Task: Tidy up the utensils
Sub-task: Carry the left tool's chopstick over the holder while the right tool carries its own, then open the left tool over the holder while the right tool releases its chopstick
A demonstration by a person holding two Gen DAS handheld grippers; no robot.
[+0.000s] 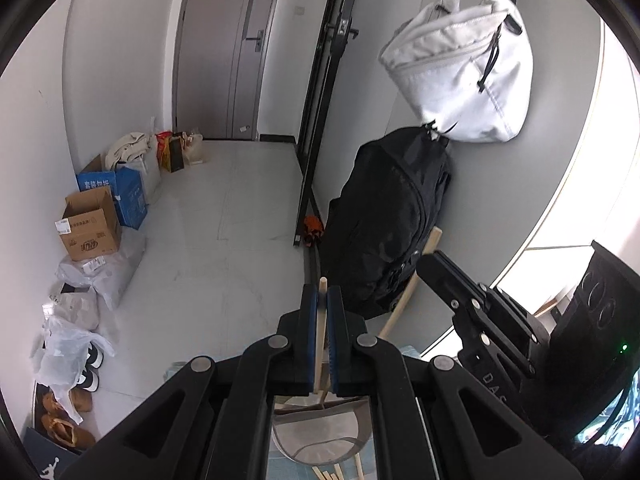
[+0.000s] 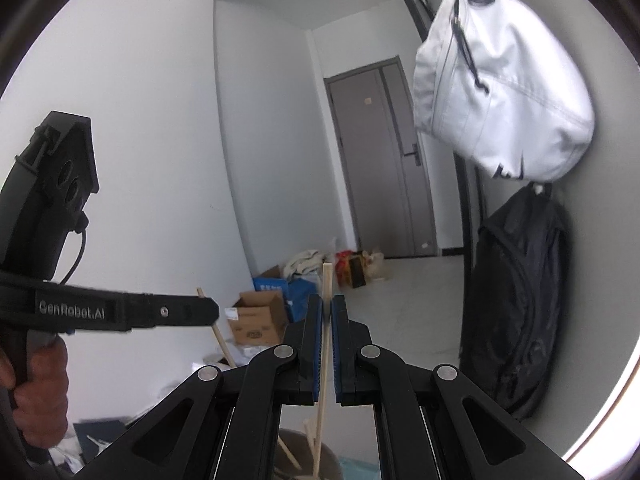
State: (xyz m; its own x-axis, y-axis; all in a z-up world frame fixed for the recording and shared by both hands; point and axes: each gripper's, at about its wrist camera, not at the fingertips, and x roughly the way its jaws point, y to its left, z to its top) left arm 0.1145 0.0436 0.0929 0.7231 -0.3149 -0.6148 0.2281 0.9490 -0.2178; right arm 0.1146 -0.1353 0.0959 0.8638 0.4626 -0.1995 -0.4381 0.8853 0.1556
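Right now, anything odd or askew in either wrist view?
Nothing damaged. Left tongs and right tongs each clamp one wooden chopstick, both lifted, over a container. Loose sticks lie beside it.

Left tool (image 1: 322, 300) clamped on an upright wooden chopstick (image 1: 320, 332); right tool (image 1: 430, 266) beside it grips a second chopstick (image 1: 408, 288). Behind: black backpack (image 1: 388, 220), white bag (image 1: 460, 76), cardboard box (image 1: 90, 226).

white bag (image 1: 460, 72) hangs above black backpack (image 1: 388, 220); boxes (image 1: 92, 224) far left
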